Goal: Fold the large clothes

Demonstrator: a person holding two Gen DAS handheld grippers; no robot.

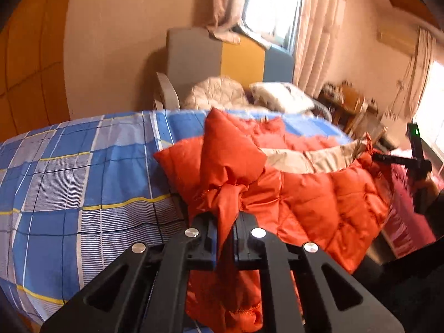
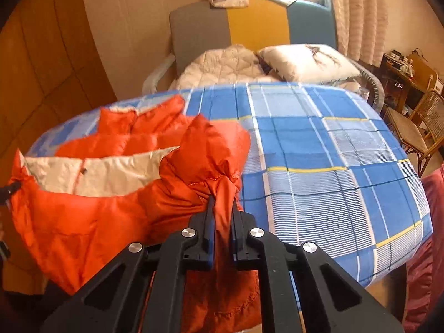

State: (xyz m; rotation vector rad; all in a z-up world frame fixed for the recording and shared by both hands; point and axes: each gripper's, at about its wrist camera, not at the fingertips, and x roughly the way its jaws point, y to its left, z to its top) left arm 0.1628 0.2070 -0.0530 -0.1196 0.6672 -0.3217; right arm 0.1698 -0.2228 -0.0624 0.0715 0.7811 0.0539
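Observation:
An orange puffer jacket (image 1: 319, 194) with a cream lining (image 1: 308, 158) lies partly on the bed and is lifted at its near edge. My left gripper (image 1: 225, 222) is shut on a bunched fold of the jacket's orange fabric. My right gripper (image 2: 222, 208) is shut on another bunched fold of the same jacket (image 2: 83, 216), whose cream lining (image 2: 91, 172) shows in the open body. The right gripper also shows in the left wrist view (image 1: 388, 157) at the jacket's far corner. The left gripper's tip shows at the left edge of the right wrist view (image 2: 9, 190).
The bed has a blue, white and yellow checked sheet (image 1: 69, 172) (image 2: 333, 161). White pillows (image 2: 305, 61) and a quilt lie at the headboard (image 2: 249, 25). A wicker chair (image 2: 416, 127) and a cluttered table stand at the right. Pink fabric (image 2: 424, 249) is at the bed's right.

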